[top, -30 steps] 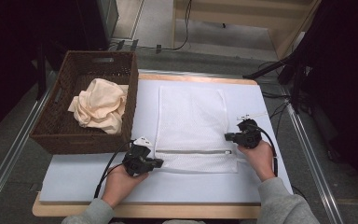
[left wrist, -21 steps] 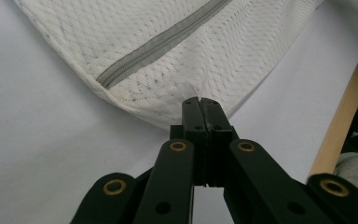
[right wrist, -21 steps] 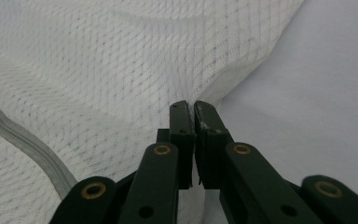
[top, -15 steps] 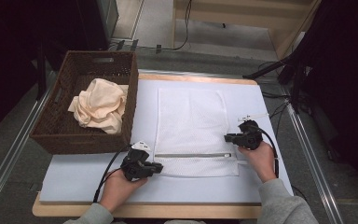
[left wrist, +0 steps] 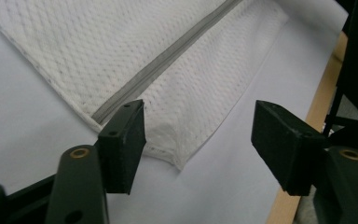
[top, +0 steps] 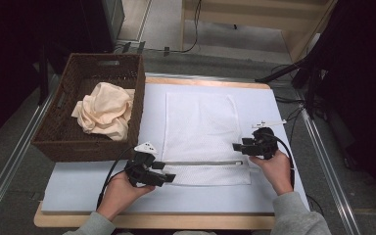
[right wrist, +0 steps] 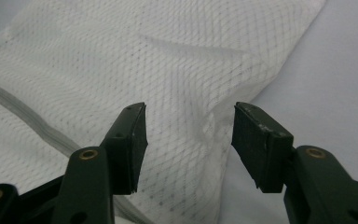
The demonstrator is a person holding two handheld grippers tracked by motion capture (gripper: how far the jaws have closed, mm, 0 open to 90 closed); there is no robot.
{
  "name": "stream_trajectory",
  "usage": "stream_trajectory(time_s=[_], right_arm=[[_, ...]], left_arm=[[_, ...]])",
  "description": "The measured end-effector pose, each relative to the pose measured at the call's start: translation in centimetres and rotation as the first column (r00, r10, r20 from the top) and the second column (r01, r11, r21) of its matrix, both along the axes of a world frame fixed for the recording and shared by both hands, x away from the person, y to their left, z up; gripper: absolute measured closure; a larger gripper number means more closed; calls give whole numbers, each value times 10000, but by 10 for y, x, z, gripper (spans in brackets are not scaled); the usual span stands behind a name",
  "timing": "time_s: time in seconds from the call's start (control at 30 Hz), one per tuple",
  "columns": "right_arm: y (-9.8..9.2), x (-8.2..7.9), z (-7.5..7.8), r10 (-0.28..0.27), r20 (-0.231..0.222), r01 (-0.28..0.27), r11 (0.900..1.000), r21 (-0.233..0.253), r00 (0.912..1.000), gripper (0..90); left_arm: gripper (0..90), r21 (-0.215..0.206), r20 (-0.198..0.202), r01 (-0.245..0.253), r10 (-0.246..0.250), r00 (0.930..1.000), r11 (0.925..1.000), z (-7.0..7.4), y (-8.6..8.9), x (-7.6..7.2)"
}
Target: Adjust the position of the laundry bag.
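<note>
Mesh laundry bag (top: 200, 137) lies flat just right of the wicker basket (top: 54, 142), its zipper (top: 200, 163) shut. Both grippers seem poised to pinch: left gripper (left wrist: 198, 140) gapes over the near-left corner, right gripper (right wrist: 189, 140) spreads over the right edge; next, close on fabric

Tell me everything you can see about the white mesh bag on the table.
The mesh bag is white, rectangular and made of fine netting, with a grey zipper running across it near the person's end. The zipper looks closed. The bag lies flat on the pale mat, to the right of the basket. The left gripper is open around its near left corner, and the right gripper is open over its right edge; neither clamps it.
</note>
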State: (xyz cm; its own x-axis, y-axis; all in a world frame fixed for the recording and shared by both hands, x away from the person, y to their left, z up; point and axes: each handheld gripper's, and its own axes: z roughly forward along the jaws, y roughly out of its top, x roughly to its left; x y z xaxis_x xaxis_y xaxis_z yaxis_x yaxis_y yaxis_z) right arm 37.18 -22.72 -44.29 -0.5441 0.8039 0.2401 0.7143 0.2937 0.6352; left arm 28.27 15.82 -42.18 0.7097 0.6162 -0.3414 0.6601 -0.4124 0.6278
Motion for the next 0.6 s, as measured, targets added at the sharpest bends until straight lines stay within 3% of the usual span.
stream_trajectory(time_s=[0.1, 0.27, 0.37, 0.53, 0.6], right_arm=[[-1, -6, 3, 79, 110, -80, 9999, 83, 9999, 451], [-6, -19, 7, -110, 103, 108, 9997, 231, 9999, 448], [-10, -26, 9, -154, 193, 150, 9996, 221, 9997, 449], [-15, -35, 10, -343, 186, 341, 9994, 104, 9992, 450], [-20, -46, 12, -502, 229, 500, 9987, 69, 9985, 453]], left_arm=[[296, -386, 159, 15, -9, 9999, 9993, 4, 0, 2], [282, -371, 93, 235, -232, 9997, 9990, 4, -1, 9], [293, -580, 228, 261, -249, 9994, 9980, 5, -4, 11], [322, -551, 373, 428, -408, 9985, 9976, 7, -8, 17], [335, -496, 443, 512, -490, 9978, 9975, 8, -13, 21]])
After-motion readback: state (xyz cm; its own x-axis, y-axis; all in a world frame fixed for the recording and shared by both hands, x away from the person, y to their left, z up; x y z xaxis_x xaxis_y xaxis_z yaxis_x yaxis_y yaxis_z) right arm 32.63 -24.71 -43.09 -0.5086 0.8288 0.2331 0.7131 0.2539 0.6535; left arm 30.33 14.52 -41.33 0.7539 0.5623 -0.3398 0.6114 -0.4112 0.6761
